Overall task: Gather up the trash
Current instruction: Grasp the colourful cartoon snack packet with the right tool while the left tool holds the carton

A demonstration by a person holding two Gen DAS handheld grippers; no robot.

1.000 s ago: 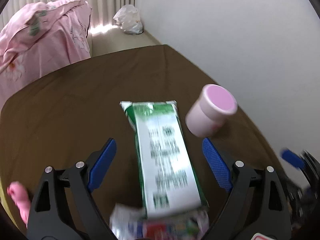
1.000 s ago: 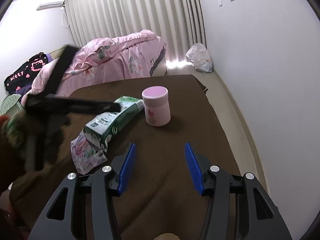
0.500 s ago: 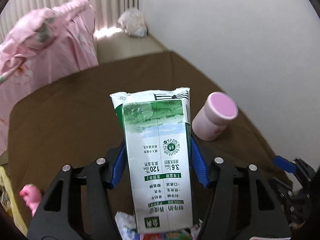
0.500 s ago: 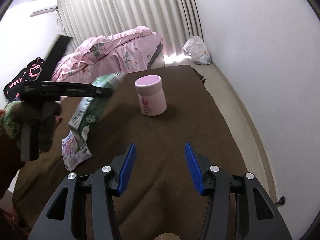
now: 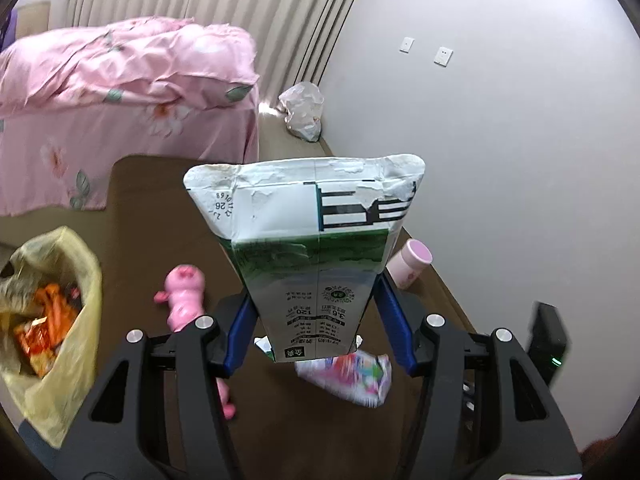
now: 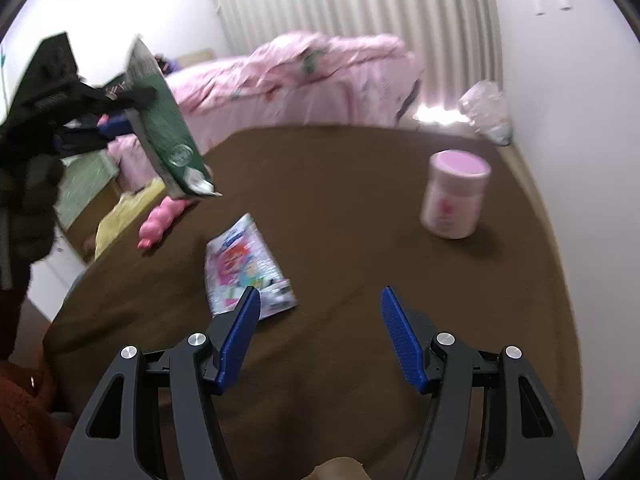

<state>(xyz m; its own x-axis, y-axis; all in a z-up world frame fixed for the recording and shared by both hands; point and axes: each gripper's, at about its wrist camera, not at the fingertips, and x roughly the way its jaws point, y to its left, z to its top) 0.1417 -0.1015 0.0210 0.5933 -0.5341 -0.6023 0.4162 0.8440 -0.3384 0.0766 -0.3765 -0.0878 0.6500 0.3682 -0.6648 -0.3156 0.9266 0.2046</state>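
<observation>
The flattened green-and-white milk carton [image 5: 316,264] hangs in the air above the brown-covered table [image 6: 360,208], pinched near its lower end between the blue pads of the left gripper [image 5: 314,328], a hold that seems meant to carry it clear toward the yellow plastic bag of wrappers [image 5: 52,320] at the table's left edge. Below it lie a crumpled colourful snack packet [image 6: 244,268] and a pink pig toy [image 5: 184,296], with a pink lidded jar [image 6: 454,196] upright farther right. The right gripper [image 6: 320,340] hovers spread and empty just beside the packet, probably its next pick.

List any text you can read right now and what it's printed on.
"3.6" and "120", upside down: milk carton in the left gripper.
Date-stamp digits near the carton top: too small to be sure.
Colorful wrapper: print too blurred.
Pink jar: nothing legible.
</observation>
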